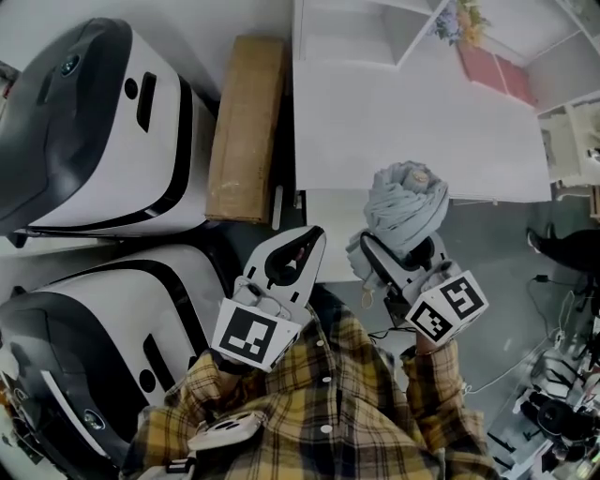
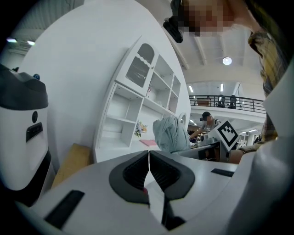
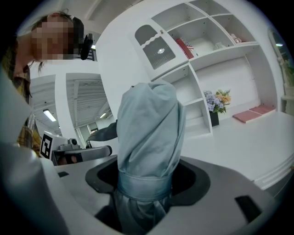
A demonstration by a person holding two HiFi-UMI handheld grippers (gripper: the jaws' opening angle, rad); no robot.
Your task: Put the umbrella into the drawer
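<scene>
The umbrella (image 1: 406,208) is folded, light blue-grey, with a strap round it, and stands upright in my right gripper (image 1: 389,251). In the right gripper view the umbrella (image 3: 150,133) fills the middle, and the right gripper (image 3: 147,178) is shut on its strapped lower part. My left gripper (image 1: 312,236) is held beside it on the left, its jaws shut with nothing between them; the left gripper view shows the pads (image 2: 138,172) pressed together and the umbrella (image 2: 171,133) beyond. Both are held in front of the white desk (image 1: 412,122). A white panel (image 1: 328,225) lies under the desk's front edge; no drawer is plainly visible.
Two large white-and-black machine housings (image 1: 103,131) (image 1: 103,347) stand at the left. A long cardboard box (image 1: 246,127) lies between them and the desk. A white shelf unit (image 3: 202,59) at the back holds flowers (image 1: 459,19), with a pink book (image 1: 492,67) beside it. Cables (image 1: 553,375) lie on the floor, right.
</scene>
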